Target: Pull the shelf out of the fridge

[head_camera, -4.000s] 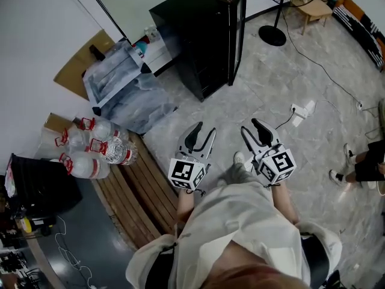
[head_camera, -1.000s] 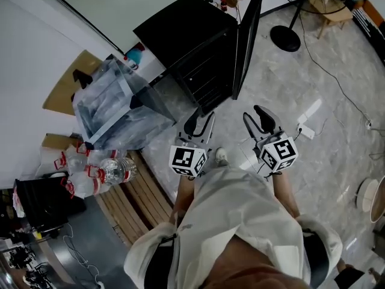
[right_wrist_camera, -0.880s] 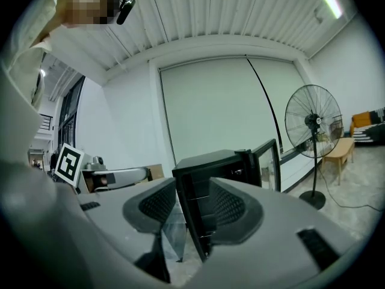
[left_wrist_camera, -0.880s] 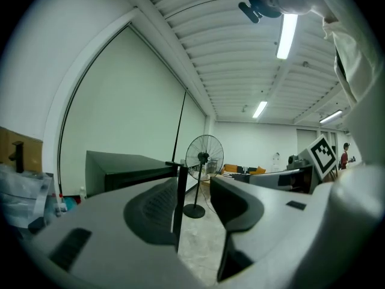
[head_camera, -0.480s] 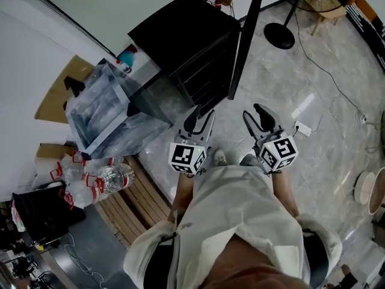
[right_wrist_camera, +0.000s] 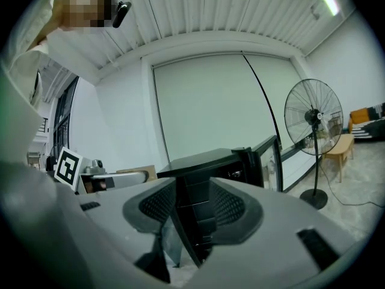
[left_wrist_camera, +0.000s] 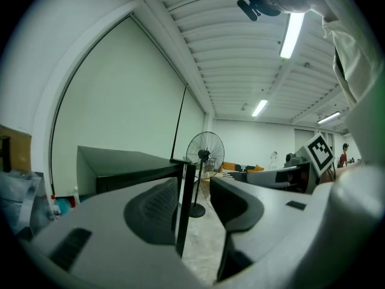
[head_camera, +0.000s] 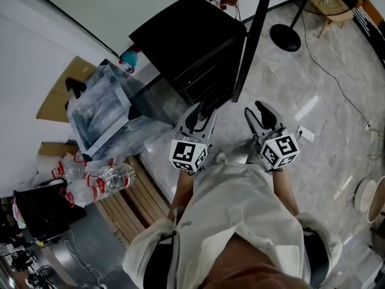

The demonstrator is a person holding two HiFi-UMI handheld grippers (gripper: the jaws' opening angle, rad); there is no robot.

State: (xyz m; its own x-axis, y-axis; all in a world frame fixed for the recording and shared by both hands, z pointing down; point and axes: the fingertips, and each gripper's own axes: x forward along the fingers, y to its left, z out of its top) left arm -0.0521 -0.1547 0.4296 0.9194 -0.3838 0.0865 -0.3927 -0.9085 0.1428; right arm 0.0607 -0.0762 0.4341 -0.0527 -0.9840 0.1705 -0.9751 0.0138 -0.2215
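The black fridge (head_camera: 183,38) stands ahead on the floor with its glass door (head_camera: 251,38) swung open to the right. Dark shelves (head_camera: 207,80) show inside its front, too dim to tell apart. My left gripper (head_camera: 201,115) hovers just short of the fridge's lower front, open with nothing between its fingers. My right gripper (head_camera: 257,117) is level with it, below the door's edge, also open and empty. In the left gripper view the fridge (left_wrist_camera: 120,167) and the door edge (left_wrist_camera: 186,203) lie beyond my left gripper (left_wrist_camera: 195,205). The right gripper view frames the fridge (right_wrist_camera: 207,173) beyond my right gripper (right_wrist_camera: 192,208).
A clear plastic bin (head_camera: 102,110) leans left of the fridge, with water bottles (head_camera: 96,173) and a wooden bench (head_camera: 144,203) nearer me. A standing fan (head_camera: 287,36) and a stool (head_camera: 328,2) are at the back right. A power strip (head_camera: 305,134) with cable lies on the tiles.
The fridge has come nearer in the head view as the person stepped toward it. Both grippers keep the same pose, side by side and open.
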